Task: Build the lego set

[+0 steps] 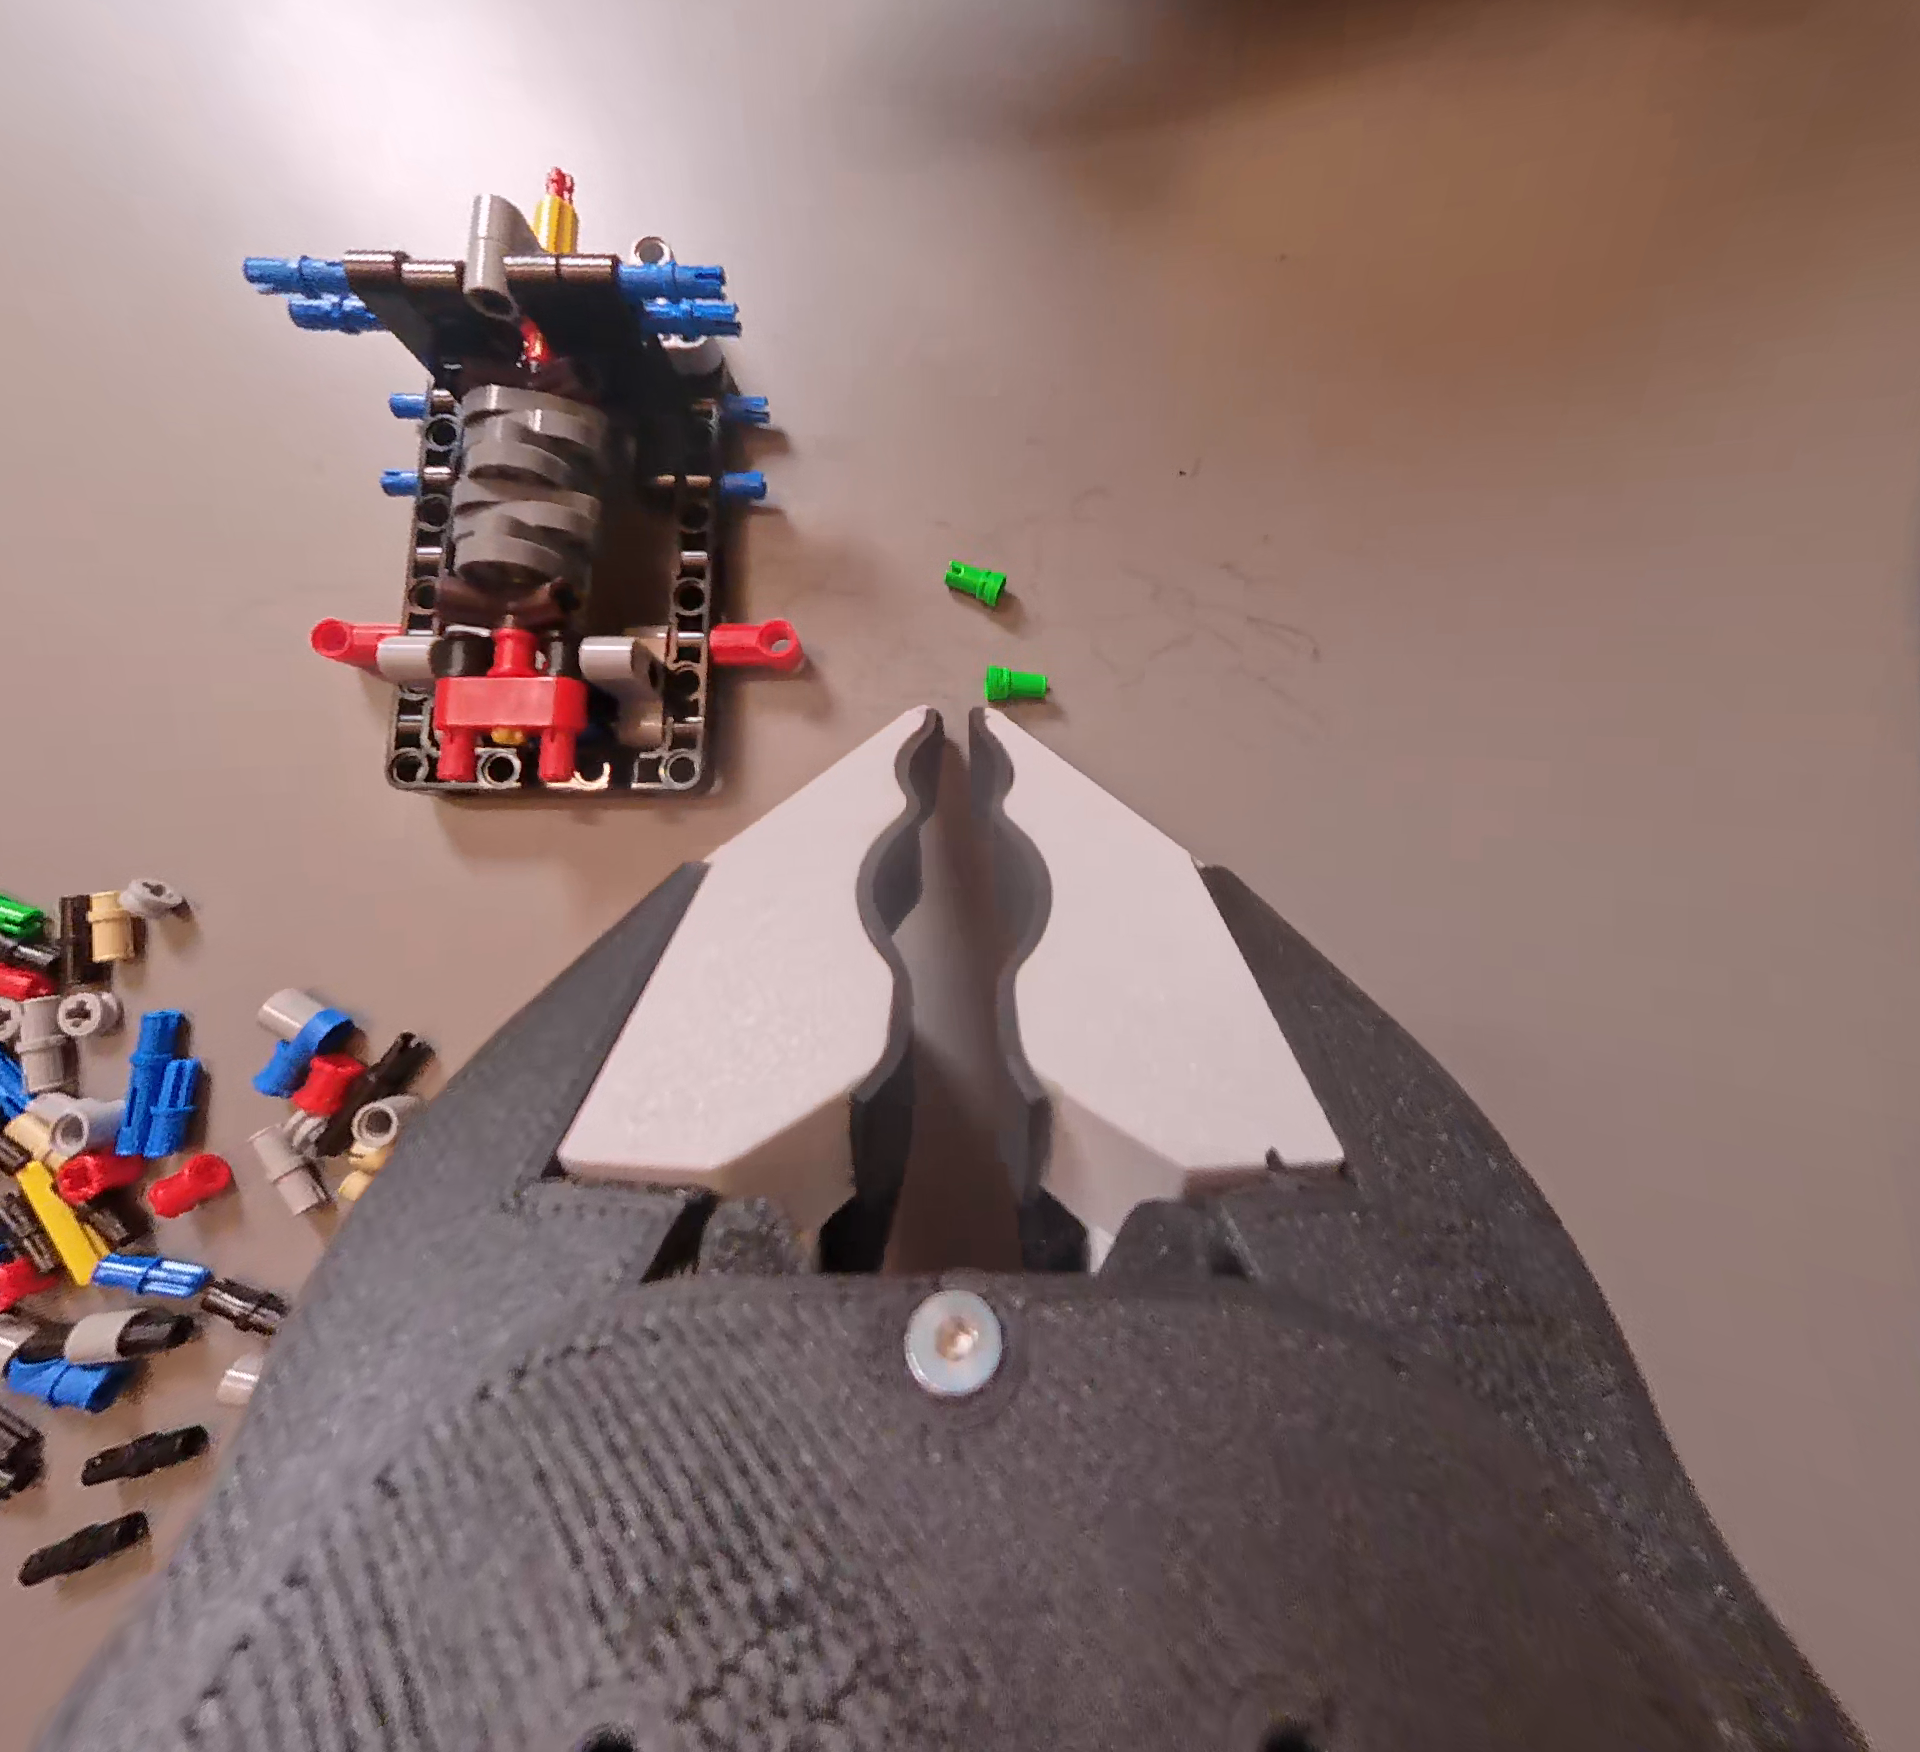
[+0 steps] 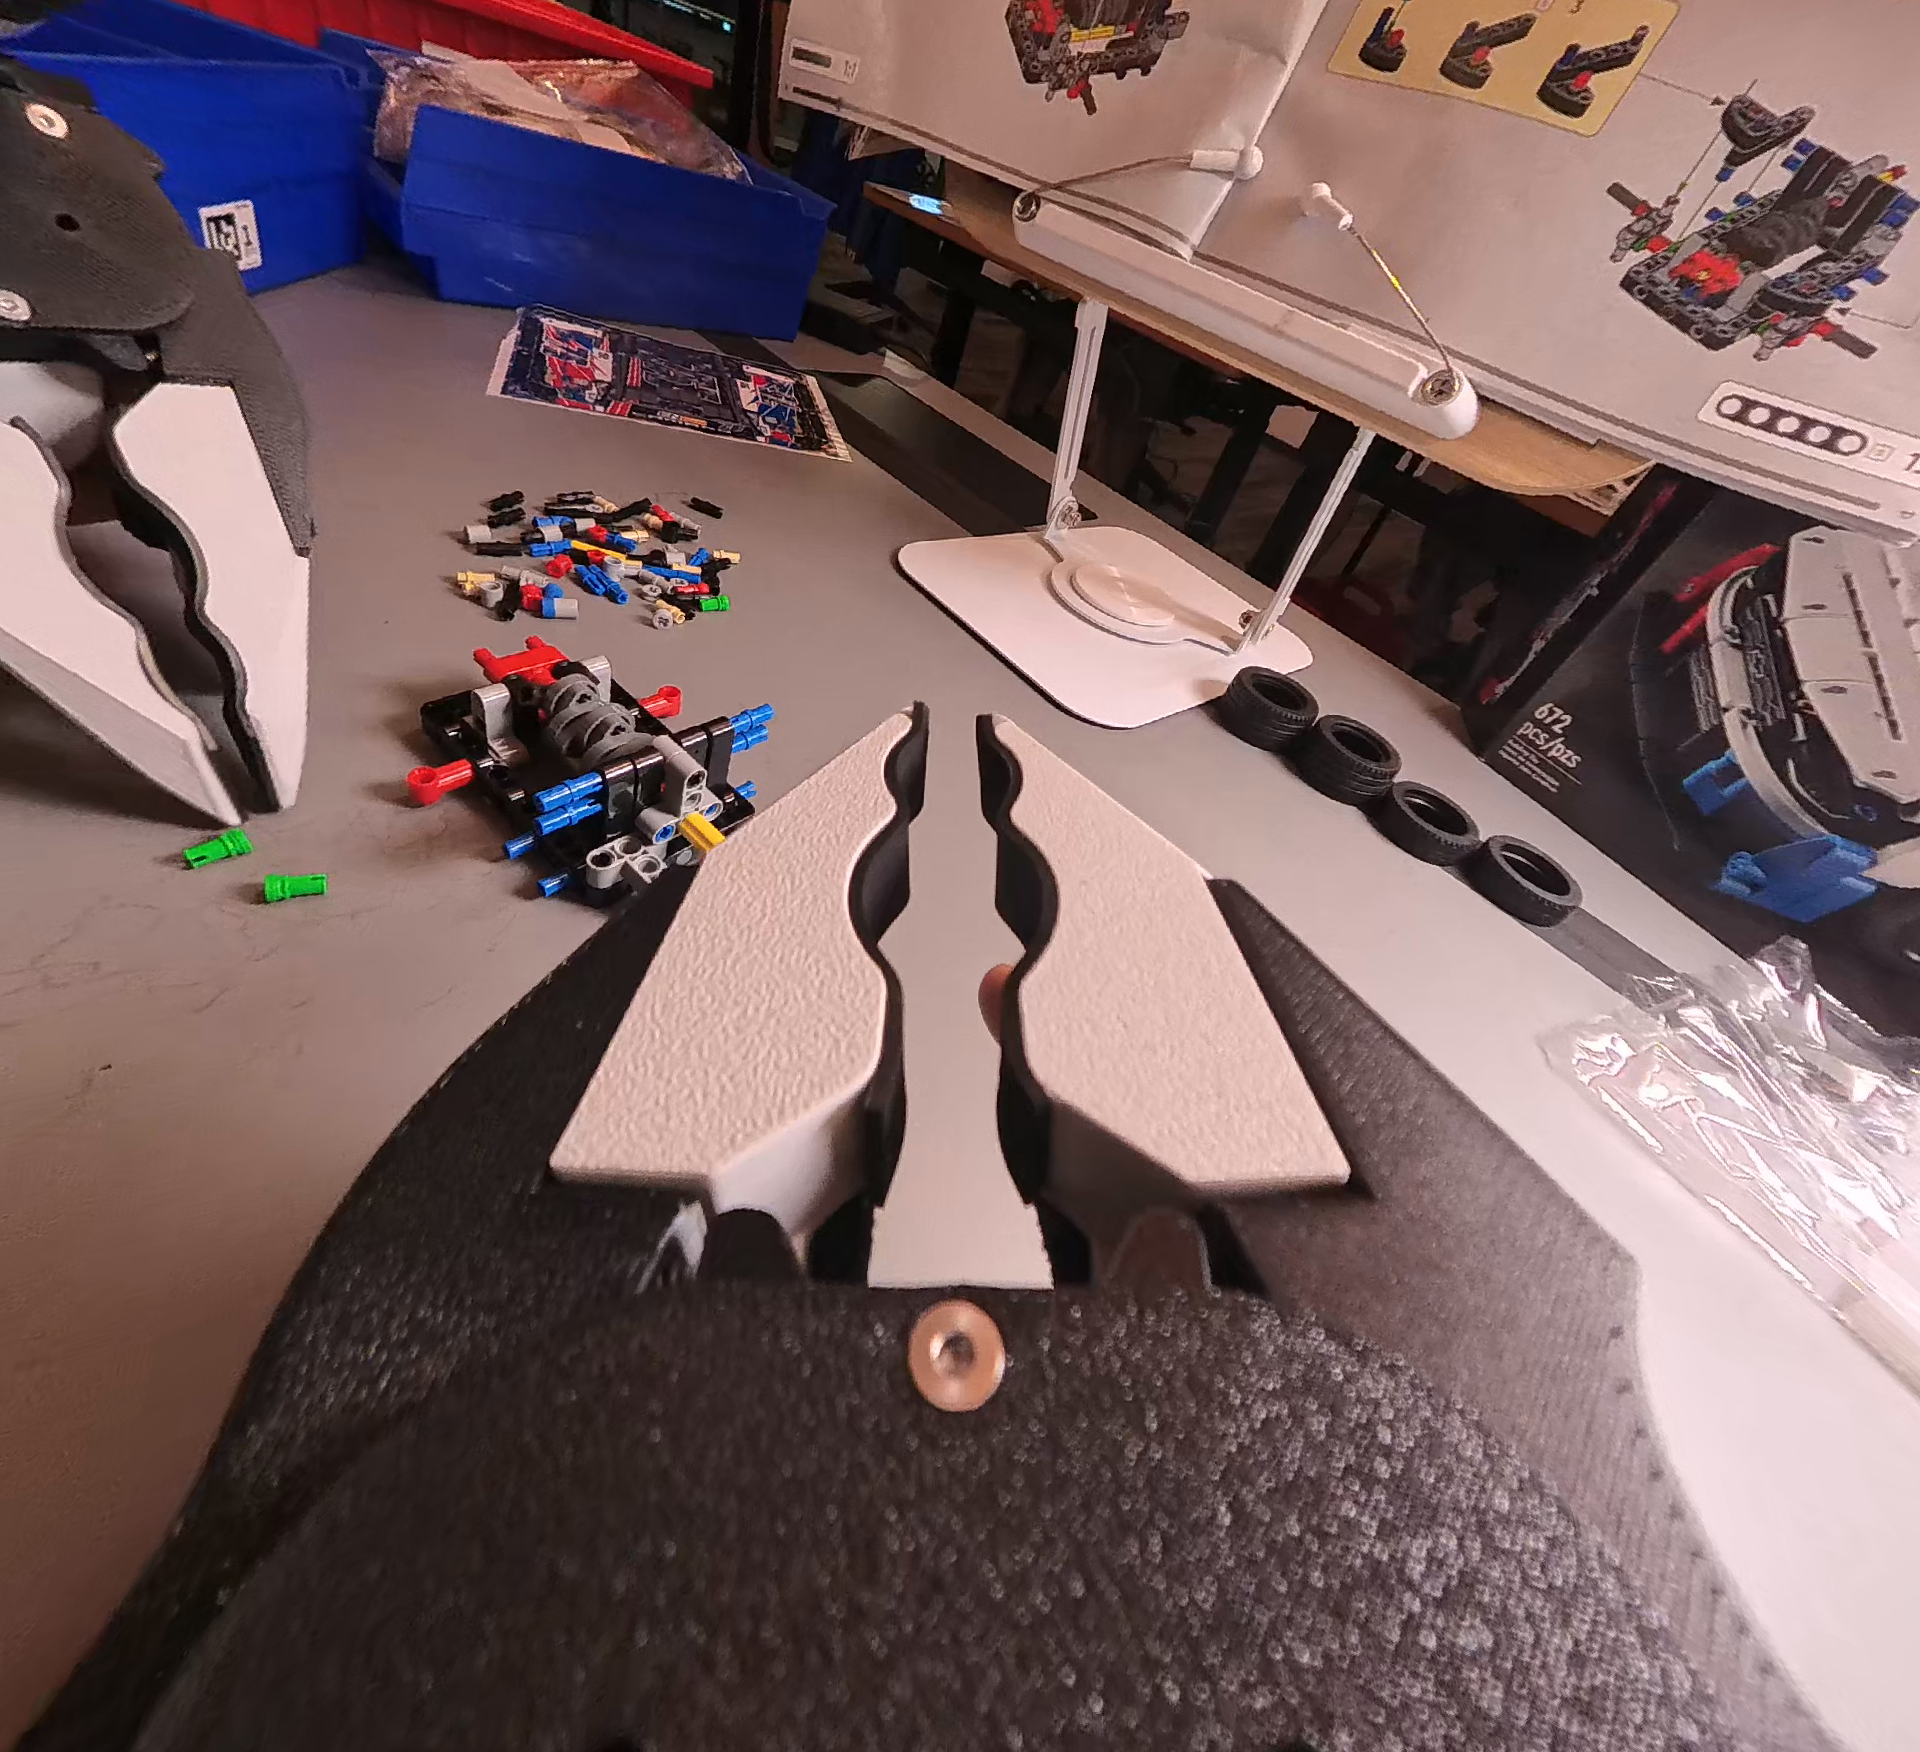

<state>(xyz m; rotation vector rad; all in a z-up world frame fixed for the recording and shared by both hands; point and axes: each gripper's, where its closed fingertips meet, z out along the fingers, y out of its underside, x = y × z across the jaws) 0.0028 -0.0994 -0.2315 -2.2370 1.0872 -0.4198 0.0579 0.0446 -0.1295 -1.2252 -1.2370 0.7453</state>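
1. The left claw (image 1: 956, 715) hangs just above the table (image 1: 1351, 352) with its tips nearly closed on nothing, a thin slit between them. It sits right beside the nearer green peg (image 1: 1015, 684), which suggests a pickup is being lined up, though no contact is made yet.
2. The second green peg (image 1: 977, 582) lies a little farther out. Both pegs are set apart from the loose pile of parts (image 1: 125, 1131), probably sorted out as the next pieces to fit.
3. The half-built lego model (image 1: 561, 507) lies flat on the table to the left of the pegs, well clear of the table edges. Blue pins and red connectors stick out from its sides, so a claw coming in from the flank could catch on them.
4. The right claw (image 2: 951, 715) is empty, with a narrow gap between its tips, held back and raised near the model's close end (image 2: 592, 767), likely waiting to steady it.
5. The instruction booklet (image 2: 1455, 92) is propped on a white stand (image 2: 1101, 622) so that it can be read while working.
6. Open table lies around the pegs. Four black tyres (image 2: 1392, 798), the set's box (image 2: 1714, 715) and a plastic bag (image 2: 1766, 1131) crowd the right side; blue bins (image 2: 582, 216) line the far edge.
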